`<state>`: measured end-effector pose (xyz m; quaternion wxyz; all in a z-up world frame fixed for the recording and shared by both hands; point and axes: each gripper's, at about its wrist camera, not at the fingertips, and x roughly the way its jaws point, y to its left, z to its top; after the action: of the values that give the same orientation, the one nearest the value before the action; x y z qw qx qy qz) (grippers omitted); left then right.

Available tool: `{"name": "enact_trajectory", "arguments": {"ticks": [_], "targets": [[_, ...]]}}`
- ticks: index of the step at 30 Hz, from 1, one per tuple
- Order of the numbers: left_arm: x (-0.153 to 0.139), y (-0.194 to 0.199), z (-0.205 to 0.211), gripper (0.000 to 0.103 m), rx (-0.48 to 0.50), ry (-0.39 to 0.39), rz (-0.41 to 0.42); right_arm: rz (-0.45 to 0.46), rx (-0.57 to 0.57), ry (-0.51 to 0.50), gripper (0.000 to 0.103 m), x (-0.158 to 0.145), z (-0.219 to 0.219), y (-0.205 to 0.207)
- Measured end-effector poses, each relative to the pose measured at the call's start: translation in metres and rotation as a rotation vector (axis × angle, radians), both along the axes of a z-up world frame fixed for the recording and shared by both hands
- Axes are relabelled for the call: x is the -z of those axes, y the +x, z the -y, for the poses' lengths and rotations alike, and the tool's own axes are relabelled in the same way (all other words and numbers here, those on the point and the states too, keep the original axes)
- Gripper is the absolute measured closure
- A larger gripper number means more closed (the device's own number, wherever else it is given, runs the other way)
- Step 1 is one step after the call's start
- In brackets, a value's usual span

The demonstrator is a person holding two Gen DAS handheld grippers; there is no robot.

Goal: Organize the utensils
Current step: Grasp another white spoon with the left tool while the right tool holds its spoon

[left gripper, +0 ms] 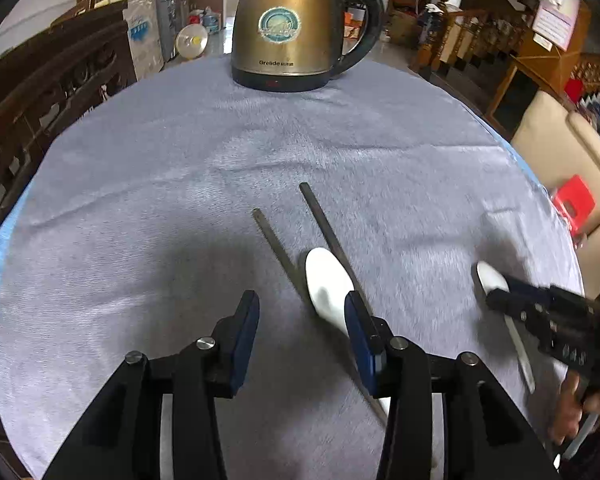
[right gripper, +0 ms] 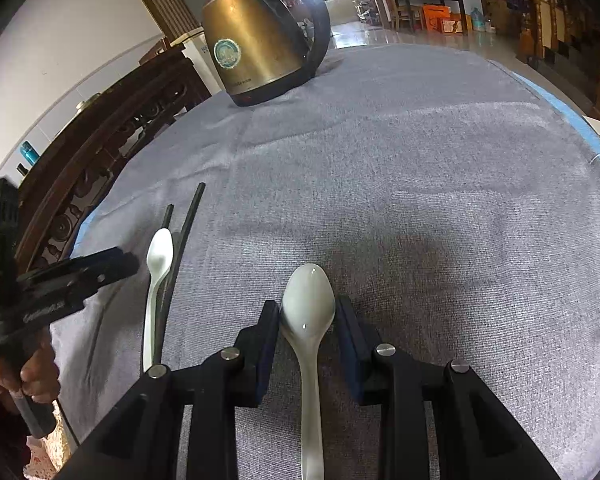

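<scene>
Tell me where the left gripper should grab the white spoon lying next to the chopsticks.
Probably the handle's narrow neck just behind the bowl, from above, jaws across its width. The white spoon lies flat on the cloth, touching the chopsticks, so one finger must slip between them. The left gripper is open.

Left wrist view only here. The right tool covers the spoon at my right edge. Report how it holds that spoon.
Observer: From the right wrist view, the right tool has a pad against each side of the grey spoon at its bowl. The bowl faces up and the handle runs back between the fingers.
Operator: Now the white spoon by the chopsticks. Give me its handle.
Observer: It shows whole here, running towards the near edge close alongside the chopsticks. I cannot tell whether it rests on one.
</scene>
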<state>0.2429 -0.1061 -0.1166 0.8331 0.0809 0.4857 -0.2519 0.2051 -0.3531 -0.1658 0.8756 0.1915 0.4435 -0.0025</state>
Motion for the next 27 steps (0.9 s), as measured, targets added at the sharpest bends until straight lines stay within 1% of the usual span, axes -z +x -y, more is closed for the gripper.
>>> {"name": "enact_trajectory", "arguments": {"ticks": [3, 6, 7, 8, 9, 10, 12, 14, 17, 22, 27], "targets": [[0.006, 0.005, 0.011, 0.058, -0.003, 0.023, 0.013, 0.006, -0.006, -0.004, 0.069, 0.000, 0.000, -0.001], [0.012, 0.008, 0.017, 0.058, -0.001, 0.027, 0.013, 0.012, -0.007, -0.002, 0.069, 0.000, 0.001, -0.002], [0.014, 0.009, 0.018, 0.061, -0.003, 0.035, 0.014, 0.013, -0.007, -0.001, 0.069, 0.000, 0.001, -0.002], [0.016, 0.010, 0.020, 0.072, -0.003, 0.041, 0.011, 0.014, -0.008, 0.000, 0.069, 0.000, 0.002, -0.003], [0.019, 0.011, 0.020, 0.079, -0.001, 0.045, 0.003, 0.016, -0.009, 0.001, 0.069, 0.000, 0.002, -0.003], [0.020, 0.012, 0.021, 0.084, -0.005, 0.047, 0.014, 0.018, -0.009, 0.002, 0.069, 0.000, 0.002, -0.003], [0.020, 0.012, 0.020, 0.088, -0.005, 0.040, 0.022, 0.020, -0.008, 0.002, 0.069, 0.000, 0.002, -0.003], [0.017, 0.011, 0.016, 0.097, -0.004, 0.025, 0.035, 0.020, -0.006, 0.001, 0.069, 0.000, 0.001, -0.003], [0.011, 0.006, 0.008, 0.097, 0.004, 0.003, 0.035, 0.020, -0.003, -0.001, 0.069, 0.000, 0.000, -0.004], [0.008, -0.007, -0.008, 0.098, 0.032, 0.000, 0.031, 0.017, 0.005, -0.007, 0.069, 0.000, -0.001, -0.004], [0.011, -0.025, -0.024, 0.098, 0.065, 0.031, 0.015, 0.010, 0.008, -0.016, 0.069, -0.001, -0.004, -0.006]]}}
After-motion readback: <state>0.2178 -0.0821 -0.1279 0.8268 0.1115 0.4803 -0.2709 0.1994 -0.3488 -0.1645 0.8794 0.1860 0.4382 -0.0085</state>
